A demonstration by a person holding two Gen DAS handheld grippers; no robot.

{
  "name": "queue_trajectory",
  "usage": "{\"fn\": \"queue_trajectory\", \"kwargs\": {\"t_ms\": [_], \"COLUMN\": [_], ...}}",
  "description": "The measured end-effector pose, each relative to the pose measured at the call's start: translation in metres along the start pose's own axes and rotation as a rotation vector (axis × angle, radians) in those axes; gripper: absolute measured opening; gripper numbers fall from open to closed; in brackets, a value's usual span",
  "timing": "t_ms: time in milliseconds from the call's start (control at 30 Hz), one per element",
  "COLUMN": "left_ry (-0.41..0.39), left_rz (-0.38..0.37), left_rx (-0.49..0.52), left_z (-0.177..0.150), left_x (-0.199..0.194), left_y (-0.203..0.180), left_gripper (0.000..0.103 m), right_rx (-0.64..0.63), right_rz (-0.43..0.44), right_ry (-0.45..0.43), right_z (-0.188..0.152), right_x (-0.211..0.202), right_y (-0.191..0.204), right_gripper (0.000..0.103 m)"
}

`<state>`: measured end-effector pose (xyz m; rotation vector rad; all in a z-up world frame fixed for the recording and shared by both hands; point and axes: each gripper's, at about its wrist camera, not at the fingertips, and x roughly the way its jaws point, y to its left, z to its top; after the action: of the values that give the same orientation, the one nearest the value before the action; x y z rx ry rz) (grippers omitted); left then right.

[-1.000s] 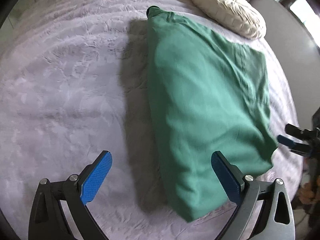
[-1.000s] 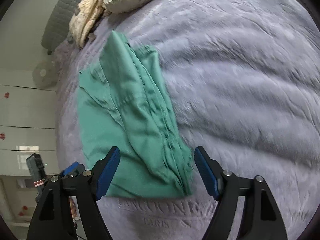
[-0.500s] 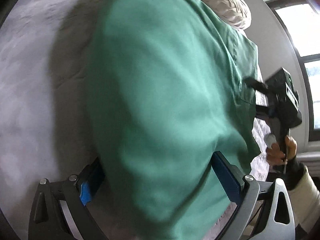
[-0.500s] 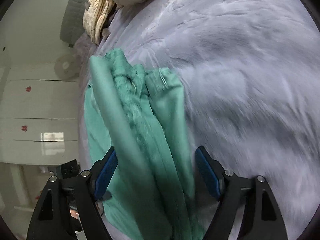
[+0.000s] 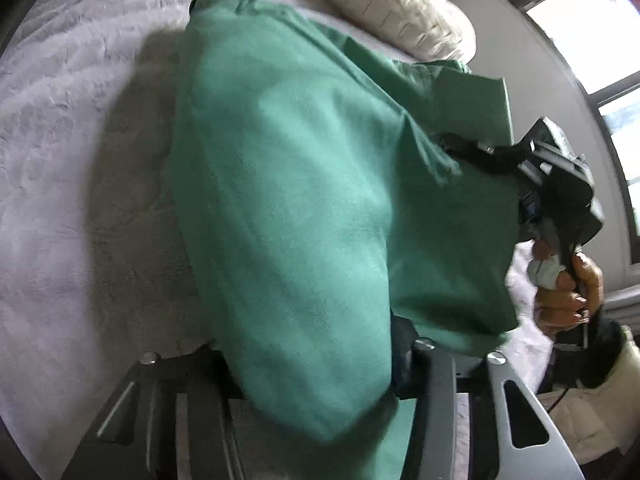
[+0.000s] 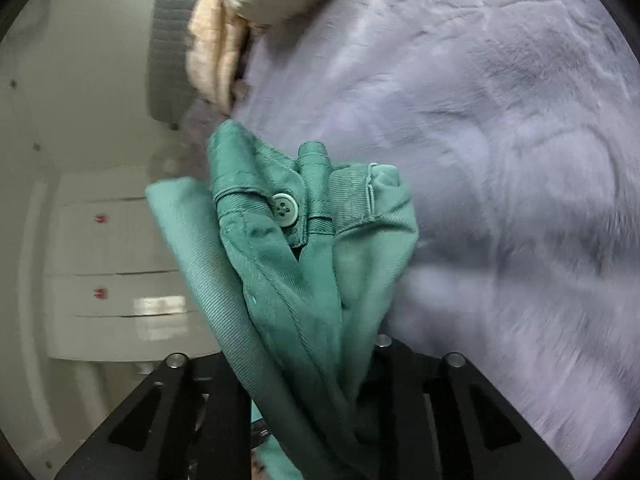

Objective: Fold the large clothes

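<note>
Left wrist view shows the green trousers (image 5: 304, 184) now bunched between the closing jaws of the left gripper (image 5: 316, 376), where a second ago they lay flat on the lavender bedspread (image 5: 76, 168) ahead of wide-spread fingers; cloth hides the pads. Near the bedspread's right edge the right gripper (image 6: 308, 392) has come in; its jaws are closing on the buttoned waistband (image 6: 288, 208), lifted off the bedspread; a hand (image 5: 568, 292) holds its handle; a cream pillow (image 5: 396, 4) lies at the far edge.
</note>
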<state>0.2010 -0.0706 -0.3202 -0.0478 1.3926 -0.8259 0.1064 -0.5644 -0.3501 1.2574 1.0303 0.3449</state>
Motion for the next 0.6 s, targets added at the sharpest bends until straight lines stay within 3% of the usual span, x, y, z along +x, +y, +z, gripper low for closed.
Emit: {"fn": "queue_trajectory", "kwargs": {"t_ms": [167, 333, 600], "left_ry": [-0.031, -0.025, 0.046], "left_rz": [-0.033, -0.056, -0.005], "left_rx": [0.046, 0.068, 0.043], "left_z": [-0.016, -0.049, -0.132], "left_x": [-0.039, -0.084, -0.148], "left_y": [-0.011, -0.004, 0.033], "left_gripper": [0.047, 0.047, 0.047], "right_rx": [0.012, 0.003, 0.072], "right_rz": [0.089, 0.115, 0.143], "right_ry": [-0.010, 0.000, 0.069], "right_z": [-0.024, -0.061, -0.166], "right_x": [-0.006, -0.012, 0.028], "right_y": [0.028, 0.052, 0.066], "right_gripper": [0.022, 0.022, 0.022]}}
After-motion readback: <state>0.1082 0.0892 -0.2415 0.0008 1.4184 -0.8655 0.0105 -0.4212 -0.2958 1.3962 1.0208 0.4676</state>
